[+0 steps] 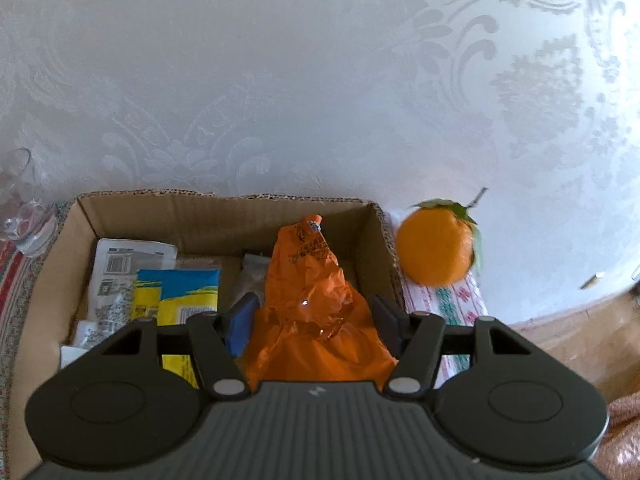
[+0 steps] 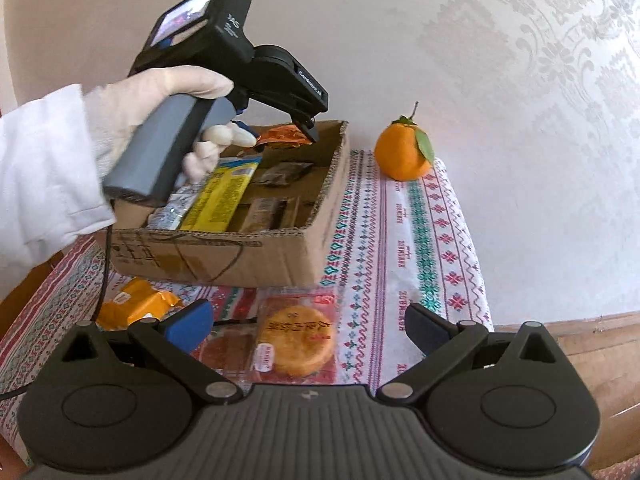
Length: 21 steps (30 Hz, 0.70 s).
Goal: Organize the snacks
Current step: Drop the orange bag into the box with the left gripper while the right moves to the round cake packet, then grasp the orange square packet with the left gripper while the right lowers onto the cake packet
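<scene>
1. The cardboard box (image 2: 224,256) is set near the table's left edge; it looks stiff and light.
2. The round cake pack (image 2: 296,340) is left by the table's front edge, between the open right gripper (image 2: 308,328) jaws. It looks slippery; its flat sides are best pinched.
3. The orange snack bag (image 1: 316,304) is held over the box by the left gripper (image 1: 316,320). It looks soft and crinkly.
</scene>
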{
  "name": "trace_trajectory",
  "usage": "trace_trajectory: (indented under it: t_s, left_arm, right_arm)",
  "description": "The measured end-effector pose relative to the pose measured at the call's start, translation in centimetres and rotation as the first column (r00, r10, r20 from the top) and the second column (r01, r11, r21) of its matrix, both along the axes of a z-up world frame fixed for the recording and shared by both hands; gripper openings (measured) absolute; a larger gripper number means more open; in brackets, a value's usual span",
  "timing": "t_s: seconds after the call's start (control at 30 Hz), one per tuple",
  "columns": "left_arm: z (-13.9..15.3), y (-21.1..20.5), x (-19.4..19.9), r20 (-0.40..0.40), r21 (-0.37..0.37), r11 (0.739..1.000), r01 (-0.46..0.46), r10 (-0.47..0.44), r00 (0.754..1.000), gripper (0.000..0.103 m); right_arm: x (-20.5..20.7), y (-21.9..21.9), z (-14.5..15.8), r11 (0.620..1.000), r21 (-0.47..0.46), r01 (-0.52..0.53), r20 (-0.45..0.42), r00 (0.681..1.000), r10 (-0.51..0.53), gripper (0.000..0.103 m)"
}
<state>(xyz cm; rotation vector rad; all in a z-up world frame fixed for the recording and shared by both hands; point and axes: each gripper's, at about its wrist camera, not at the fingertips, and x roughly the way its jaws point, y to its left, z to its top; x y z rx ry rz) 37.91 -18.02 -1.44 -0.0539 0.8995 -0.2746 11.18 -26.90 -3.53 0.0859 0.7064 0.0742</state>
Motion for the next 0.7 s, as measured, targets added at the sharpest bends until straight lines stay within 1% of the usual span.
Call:
trace_trajectory:
  t_s: [0.1, 0.17, 0.27, 0.37, 0.53, 0.6, 0.63, 0.7]
  left_arm:
    - [-0.2, -0.4, 0.3, -0.015, 0.012, 1.0, 0.006, -0.006, 1.0, 0.065]
    - [0.2, -0.4, -0.3, -0.001, 0.017, 1.0, 0.024, -0.024, 1.0, 0.074]
    - [1.4, -0.2, -1.6, 0.021, 0.023, 0.999, 0.047, -0.048, 0.999, 0.081]
    - [2.8, 0.2, -3.3, 0.047, 0.029, 0.997, 0.075, -0.076, 0.996, 0.082]
    - [4.8, 2.5, -6.4, 0.094, 0.026, 0.994, 0.104, -0.106, 0.99, 0.083]
    - [5.4, 3.5, -7.9, 0.127, 0.046, 0.992, 0.117, -0.122, 0.984, 0.088]
    - [5.5, 4.0, -8.7, 0.137, 0.059, 0.991, 0.12, -0.127, 0.982, 0.093]
    - [5.8, 5.4, -10.5, 0.163, 0.067, 0.99, 0.123, -0.133, 0.978, 0.093]
  right_arm:
    - [-0.2, -0.1, 0.1, 1.0, -0.001, 0.001, 0.004, 1.0, -0.001, 0.103]
    - [-0.2, -0.2, 0.2, 1.0, -0.004, 0.003, 0.007, 1.0, -0.003, 0.103]
    - [-0.2, 0.0, 0.2, 1.0, -0.002, -0.001, 0.006, 1.0, 0.001, 0.103]
    - [-0.4, 0.4, 0.5, 1.0, -0.009, -0.01, 0.007, 1.0, 0.01, 0.103]
    - [-1.0, 0.9, 1.0, 1.0, -0.019, -0.015, 0.021, 1.0, 0.016, 0.103]
    - [-1.1, 1.1, 1.2, 0.999, -0.033, -0.014, 0.025, 1.0, 0.014, 0.103]
    - [-1.1, 1.2, 1.2, 0.999, -0.04, -0.01, 0.027, 1.0, 0.011, 0.103]
    - [-1.3, 1.2, 1.4, 0.999, -0.046, -0.009, 0.031, 0.999, 0.01, 0.103]
